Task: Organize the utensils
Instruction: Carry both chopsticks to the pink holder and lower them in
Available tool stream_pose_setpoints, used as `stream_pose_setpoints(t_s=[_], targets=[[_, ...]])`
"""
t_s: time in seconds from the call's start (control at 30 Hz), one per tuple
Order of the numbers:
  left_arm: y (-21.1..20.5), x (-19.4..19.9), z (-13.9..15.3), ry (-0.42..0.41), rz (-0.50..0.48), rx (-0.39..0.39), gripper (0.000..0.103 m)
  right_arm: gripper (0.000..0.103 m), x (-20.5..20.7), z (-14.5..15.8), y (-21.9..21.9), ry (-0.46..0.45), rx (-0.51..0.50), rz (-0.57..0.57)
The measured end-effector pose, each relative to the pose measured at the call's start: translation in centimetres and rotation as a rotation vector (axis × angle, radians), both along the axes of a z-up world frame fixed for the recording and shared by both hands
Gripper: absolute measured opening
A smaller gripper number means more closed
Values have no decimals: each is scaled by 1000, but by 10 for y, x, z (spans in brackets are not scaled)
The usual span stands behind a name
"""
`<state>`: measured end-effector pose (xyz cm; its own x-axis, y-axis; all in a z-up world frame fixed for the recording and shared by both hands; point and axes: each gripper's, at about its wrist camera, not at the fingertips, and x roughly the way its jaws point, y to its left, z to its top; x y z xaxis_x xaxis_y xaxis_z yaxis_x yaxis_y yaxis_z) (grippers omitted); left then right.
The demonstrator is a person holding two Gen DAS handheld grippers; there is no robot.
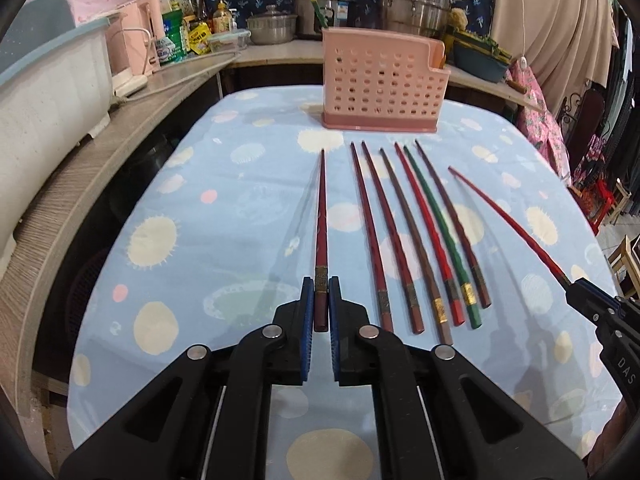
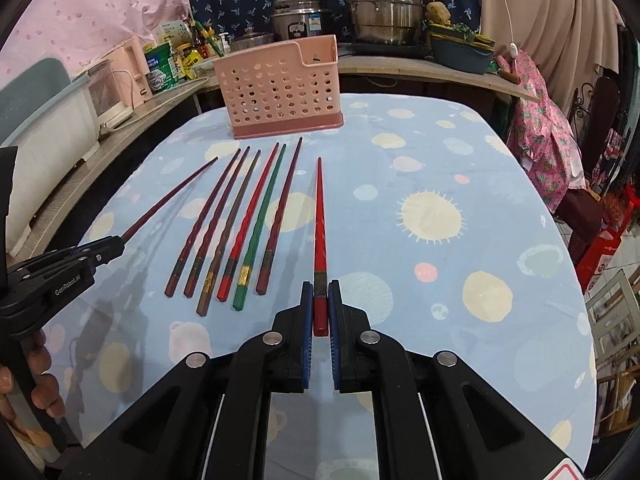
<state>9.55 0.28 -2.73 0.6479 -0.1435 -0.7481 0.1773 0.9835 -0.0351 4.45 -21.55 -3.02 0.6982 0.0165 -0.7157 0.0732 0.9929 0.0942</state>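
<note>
My left gripper [image 1: 321, 294] is shut on the thick end of a dark red chopstick [image 1: 321, 216], held above the cloth and pointing at the pink perforated utensil basket [image 1: 382, 84]. My right gripper [image 2: 320, 296] is shut on a bright red chopstick [image 2: 319, 216] in the same way. Between them, several chopsticks lie side by side on the cloth, among them a green one [image 1: 440, 232] and a red one [image 1: 426, 228]. The basket [image 2: 280, 86] stands upright at the far end of the table. Each gripper shows in the other's view, the right gripper [image 1: 576, 286] and the left gripper [image 2: 116, 246].
The table [image 1: 200, 216] wears a light blue cloth with round spots. A wooden counter [image 1: 80, 176] curves along the left with a white tub, pink appliance and jars. Metal pots [image 2: 384, 4] stand behind the basket. A person's fingers [image 2: 40, 384] grip the left handle. Chairs and clothes crowd the right.
</note>
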Motion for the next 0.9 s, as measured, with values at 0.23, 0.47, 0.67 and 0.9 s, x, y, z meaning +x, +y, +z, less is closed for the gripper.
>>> stream_pose_setpoints(t_s=[0.23, 0.47, 0.67, 0.9], targets=[[5, -2, 34, -59, 11, -20, 7, 7, -2, 39, -13, -88, 33, -26], [11, -6, 70, -126, 17, -52, 7, 7, -4, 72, -16, -167, 23, -30], [14, 0, 97, -172, 27, -75, 7, 7, -1, 97, -17, -222, 20, -27], [14, 7, 130, -245, 26, -77, 7, 7, 3, 123, -16, -290, 9, -21]])
